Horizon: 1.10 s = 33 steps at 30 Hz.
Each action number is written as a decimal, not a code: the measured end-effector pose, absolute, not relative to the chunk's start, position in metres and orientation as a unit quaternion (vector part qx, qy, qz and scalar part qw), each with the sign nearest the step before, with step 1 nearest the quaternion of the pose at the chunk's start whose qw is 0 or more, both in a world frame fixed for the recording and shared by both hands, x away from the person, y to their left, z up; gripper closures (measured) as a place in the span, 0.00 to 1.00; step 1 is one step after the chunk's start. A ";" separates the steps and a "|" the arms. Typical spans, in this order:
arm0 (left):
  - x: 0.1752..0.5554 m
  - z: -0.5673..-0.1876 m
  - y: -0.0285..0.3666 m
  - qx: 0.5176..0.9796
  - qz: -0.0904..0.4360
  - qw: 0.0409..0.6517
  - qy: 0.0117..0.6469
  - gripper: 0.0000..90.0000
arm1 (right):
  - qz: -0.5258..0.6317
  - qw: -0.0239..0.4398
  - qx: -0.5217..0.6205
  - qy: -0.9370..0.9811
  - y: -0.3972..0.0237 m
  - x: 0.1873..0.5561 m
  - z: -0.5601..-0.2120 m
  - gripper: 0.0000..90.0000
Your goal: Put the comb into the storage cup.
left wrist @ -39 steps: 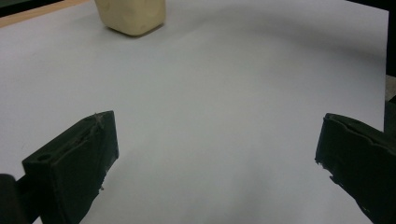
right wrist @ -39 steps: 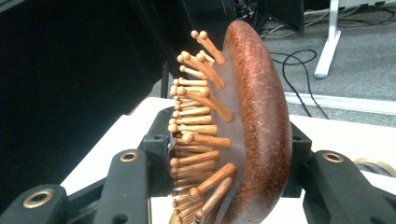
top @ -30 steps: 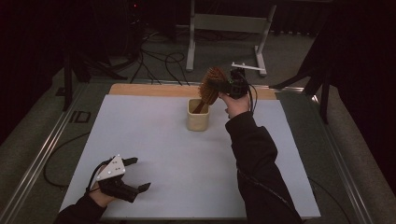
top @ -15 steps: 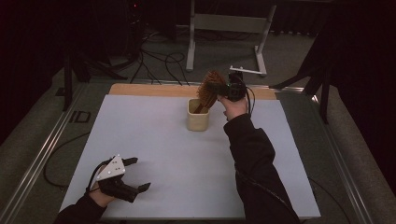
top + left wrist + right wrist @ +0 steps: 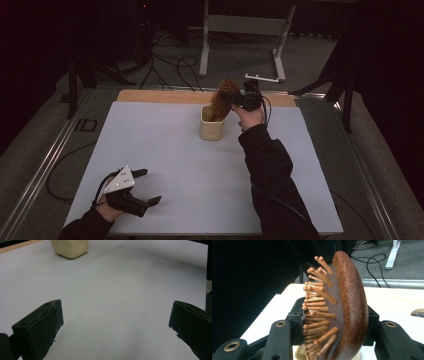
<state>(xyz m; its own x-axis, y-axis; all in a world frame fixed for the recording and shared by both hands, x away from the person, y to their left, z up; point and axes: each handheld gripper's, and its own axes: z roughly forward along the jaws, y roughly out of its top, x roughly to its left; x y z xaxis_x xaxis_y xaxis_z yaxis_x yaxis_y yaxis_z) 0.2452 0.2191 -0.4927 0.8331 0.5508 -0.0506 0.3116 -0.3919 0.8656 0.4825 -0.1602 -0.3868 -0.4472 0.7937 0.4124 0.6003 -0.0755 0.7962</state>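
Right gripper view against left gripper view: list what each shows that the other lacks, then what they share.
Right gripper view alone: a wooden hairbrush with peg bristles, clamped between the right gripper jaws, the dark room and floor cables behind it.

Left gripper view alone: the left gripper with its jaws wide apart and nothing between them, above bare white table cover.

Shared: the cream cup, whole base at the top of the left gripper view, just a sliver of rim under the brush in the right gripper view, and the table's wooden edge.
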 end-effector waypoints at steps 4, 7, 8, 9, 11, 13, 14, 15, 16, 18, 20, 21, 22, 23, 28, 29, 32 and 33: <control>0.245 -0.493 0.219 0.825 0.123 0.486 0.261 0.00 | 0.523 0.087 0.515 0.674 -0.162 0.483 -0.388 0.55; 0.245 -0.493 0.218 0.826 0.122 0.483 0.262 0.00 | 0.526 0.085 0.515 0.672 -0.164 0.483 -0.391 0.54; 0.245 -0.494 0.218 0.826 0.121 0.484 0.262 0.00 | 0.526 0.085 0.516 0.671 -0.165 0.483 -0.391 0.54; 0.245 -0.493 0.218 0.827 0.122 0.483 0.262 0.00 | 0.527 0.085 0.514 0.671 -0.165 0.483 -0.392 0.53; 0.245 -0.494 0.217 0.826 0.121 0.484 0.261 0.00 | 0.523 0.090 0.513 0.675 -0.164 0.483 -0.391 0.52; 0.245 -0.494 0.218 0.826 0.122 0.484 0.262 0.00 | 0.519 0.093 0.511 0.679 -0.163 0.483 -0.391 0.49; 0.245 -0.494 0.218 0.826 0.122 0.484 0.262 0.00 | 0.516 0.092 0.508 0.684 -0.163 0.483 -0.391 0.45; 0.245 -0.494 0.218 0.826 0.122 0.484 0.262 0.00 | 0.512 0.092 0.506 0.687 -0.163 0.484 -0.392 0.40; 0.245 -0.493 0.218 0.826 0.123 0.484 0.261 0.00 | 0.514 0.087 0.504 0.688 -0.163 0.484 -0.392 0.37; 0.245 -0.494 0.218 0.826 0.122 0.484 0.261 0.00 | 0.519 0.083 0.501 0.688 -0.165 0.484 -0.392 0.29; 0.245 -0.494 0.218 0.827 0.121 0.484 0.261 0.00 | 0.525 0.077 0.494 0.689 -0.166 0.484 -0.392 0.21; 0.245 -0.494 0.218 0.826 0.121 0.484 0.261 0.00 | 0.526 0.075 0.492 0.690 -0.167 0.484 -0.392 0.17; 0.245 -0.494 0.217 0.826 0.121 0.484 0.261 0.00 | 0.523 0.077 0.492 0.691 -0.167 0.484 -0.391 0.16; 0.245 -0.494 0.217 0.826 0.122 0.485 0.261 0.00 | 0.521 0.078 0.491 0.694 -0.167 0.484 -0.391 0.15; 0.245 -0.494 0.217 0.826 0.121 0.485 0.261 0.00 | 0.507 0.086 0.477 0.713 -0.169 0.482 -0.391 0.10; 0.245 -0.494 0.217 0.826 0.122 0.485 0.260 0.00 | 0.507 0.090 0.477 0.712 -0.170 0.482 -0.391 0.10; 0.245 -0.494 0.217 0.827 0.122 0.484 0.260 0.00 | 0.510 0.094 0.476 0.710 -0.174 0.480 -0.391 0.10; 0.245 -0.494 0.217 0.826 0.121 0.485 0.261 0.00 | 0.511 0.098 0.477 0.709 -0.175 0.480 -0.391 0.10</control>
<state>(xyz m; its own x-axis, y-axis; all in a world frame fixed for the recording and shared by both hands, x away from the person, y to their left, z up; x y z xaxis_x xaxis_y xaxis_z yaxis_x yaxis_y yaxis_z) 0.2452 0.2172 -0.4936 0.8345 0.5485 -0.0522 0.3133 -0.3944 0.8639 0.4796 -0.1750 -0.3911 -0.5260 0.7761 0.3479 0.5758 0.0239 0.8172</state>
